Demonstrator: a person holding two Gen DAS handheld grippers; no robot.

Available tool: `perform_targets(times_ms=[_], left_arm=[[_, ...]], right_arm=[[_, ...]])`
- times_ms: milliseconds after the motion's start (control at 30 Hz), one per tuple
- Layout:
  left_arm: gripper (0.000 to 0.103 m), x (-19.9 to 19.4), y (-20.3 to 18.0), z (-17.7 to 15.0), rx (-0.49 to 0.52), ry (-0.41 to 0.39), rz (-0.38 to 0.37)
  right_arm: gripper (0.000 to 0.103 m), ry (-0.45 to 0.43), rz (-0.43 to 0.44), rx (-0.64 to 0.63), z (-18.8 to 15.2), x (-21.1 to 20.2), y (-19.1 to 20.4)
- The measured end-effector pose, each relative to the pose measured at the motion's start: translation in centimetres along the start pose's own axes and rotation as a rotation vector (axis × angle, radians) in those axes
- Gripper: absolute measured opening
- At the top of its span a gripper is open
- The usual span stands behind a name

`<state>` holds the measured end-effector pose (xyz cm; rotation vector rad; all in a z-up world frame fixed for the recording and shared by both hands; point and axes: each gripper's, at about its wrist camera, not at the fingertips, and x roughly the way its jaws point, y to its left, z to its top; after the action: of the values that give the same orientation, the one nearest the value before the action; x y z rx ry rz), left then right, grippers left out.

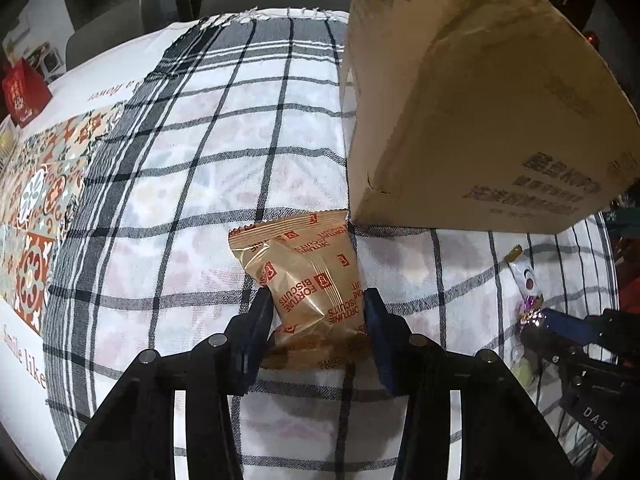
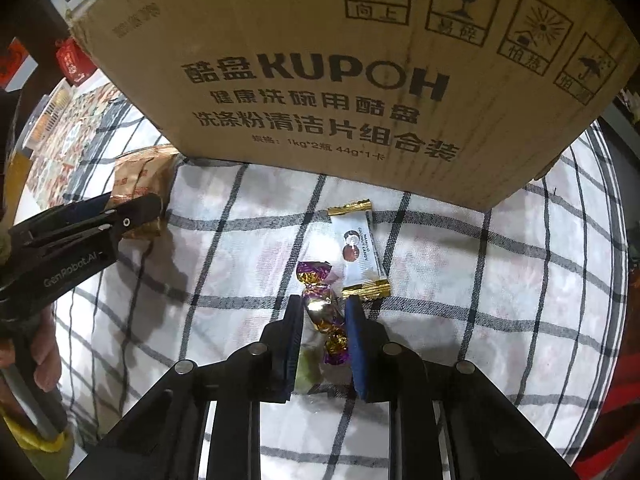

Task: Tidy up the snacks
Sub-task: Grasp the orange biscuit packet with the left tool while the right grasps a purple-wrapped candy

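Picking step: the left hand-held gripper [image 1: 316,312] clamps the fortune biscuit packet [image 1: 304,276] at the cardboard box's [image 1: 480,120] seven o'clock; the right hand-held gripper [image 2: 323,316] pinches the purple candy [image 2: 322,308]. Next, I judge, both lift toward the box.

Checked cloth [image 1: 192,208], woven and matt, covers the surface. Cardboard box [image 2: 320,80], upper frame: matt brown paperboard, printed black. Biscuit packet [image 1: 308,276]: glossy, crinkled golden film. Twist-wrapped candy [image 2: 324,312]: shiny purple and gold foil. White candy bar [image 2: 360,252]: smooth wrapper with crimped metallic gold ends. Gripper frames: matt black plastic with bright metal pins.
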<state>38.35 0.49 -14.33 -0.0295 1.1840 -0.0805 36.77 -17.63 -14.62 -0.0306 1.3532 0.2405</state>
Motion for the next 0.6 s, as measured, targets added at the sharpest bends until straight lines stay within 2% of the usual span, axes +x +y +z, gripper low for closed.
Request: perform_targets(times_ms=[600], left_arm=[[0.041,-5.8,-0.4,-2.9,0.047,-0.102,-0.046]], right_arm=[[0.022,-0.097,0.044,-0.015,-0.9,-4.7,0.4]])
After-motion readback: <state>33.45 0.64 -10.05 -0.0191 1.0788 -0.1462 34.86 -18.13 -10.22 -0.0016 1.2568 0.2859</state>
